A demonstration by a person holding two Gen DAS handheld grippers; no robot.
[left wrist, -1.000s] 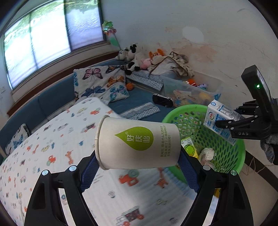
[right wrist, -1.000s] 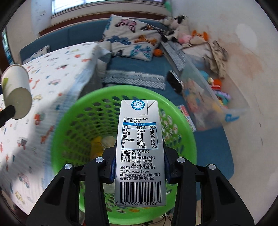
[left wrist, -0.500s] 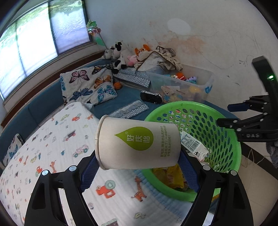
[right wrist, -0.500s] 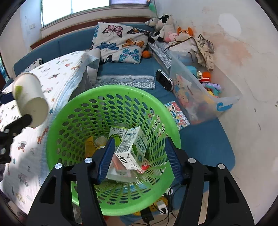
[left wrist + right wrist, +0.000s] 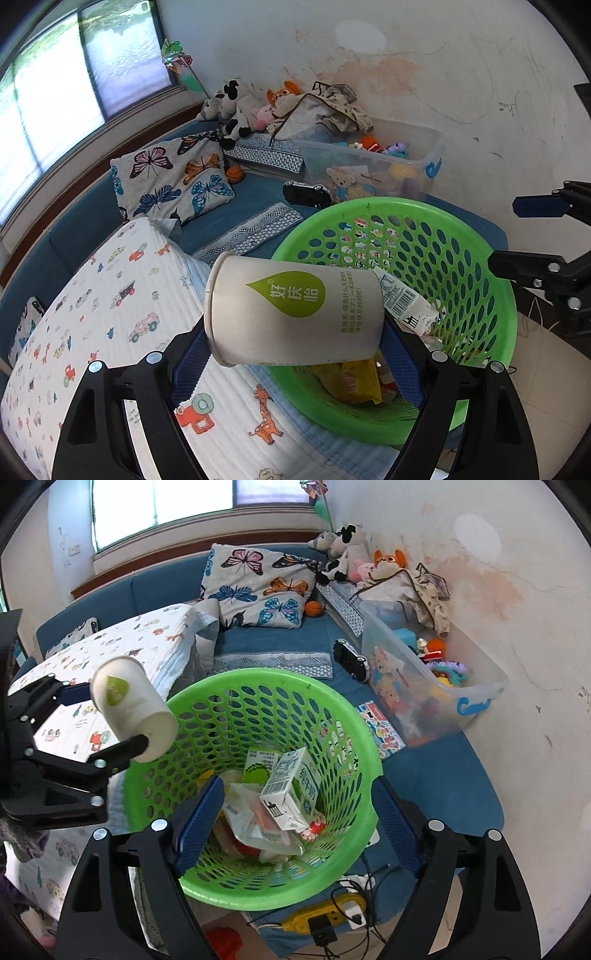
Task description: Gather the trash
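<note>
A: Left hand-held gripper [image 5: 293,354] – blue pads pinch a white paper cup [image 5: 291,308] sideways, one pad at the mouth rim, one at the base. Green leaf logo faces up. Cup hangs at the near rim of the green basket [image 5: 491,295], partly over the bed's printed quilt [image 5: 110,295].

B: Right hand-held gripper [image 5: 295,812]?

A: Jaws opening, spread wide over the basket [image 5: 236,686], nothing between the pads. A second ago it clamped the milk carton [image 5: 291,790] upright; half a second ago the carton was already free inside the basket. Carton lies tilted on top of the trash, barcode end toward the camera.

B: Basket contents?

A: From the right wrist view: the carton, a green-and-white drink box [image 5: 260,766] behind it, crumpled clear plastic wrap [image 5: 251,823] below, a small red-and-white scrap [image 5: 314,827] beside the carton. Left wrist view adds a yellow wrapper [image 5: 351,376] at the bottom.

B: Other containers?

A: Clear plastic bin [image 5: 443,686] beyond the basket, against the wall, holding toys; a garment [image 5: 432,594] draped over its far end.

B: Change for the cup?

A: Grip unchanged. Cup has come nearer the basket rim than a second ago.
</note>
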